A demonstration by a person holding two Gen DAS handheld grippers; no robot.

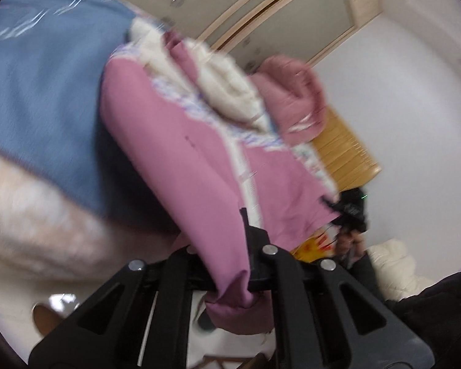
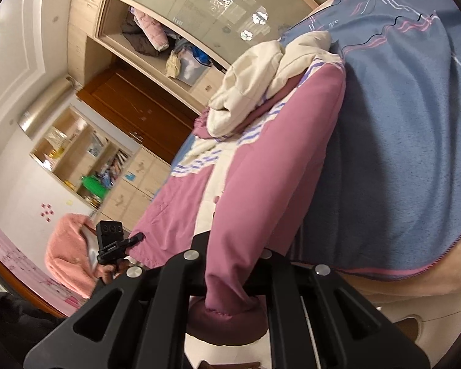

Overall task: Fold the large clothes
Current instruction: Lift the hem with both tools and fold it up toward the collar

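A large pink jacket (image 1: 181, 153) with cream lining and purple-striped trim lies spread over a blue blanket (image 1: 40, 86). My left gripper (image 1: 230, 255) is shut on its pink hem, the cloth bunched between the fingers. In the right wrist view the same jacket (image 2: 261, 160) stretches away over the blue blanket (image 2: 399, 153), its cream lining (image 2: 255, 83) heaped at the far end. My right gripper (image 2: 233, 264) is shut on another pink edge of it. The other gripper (image 2: 110, 246) shows at lower left, beside the jacket's corner.
A wardrobe with glass doors (image 2: 199, 9) and open shelves (image 2: 86, 160) stands behind. A pink fleece garment (image 2: 67, 255) lies at lower left. A wooden panel (image 1: 344, 153) and white wall (image 1: 399, 107) are past the jacket. A cream garment (image 1: 393, 264) lies at lower right.
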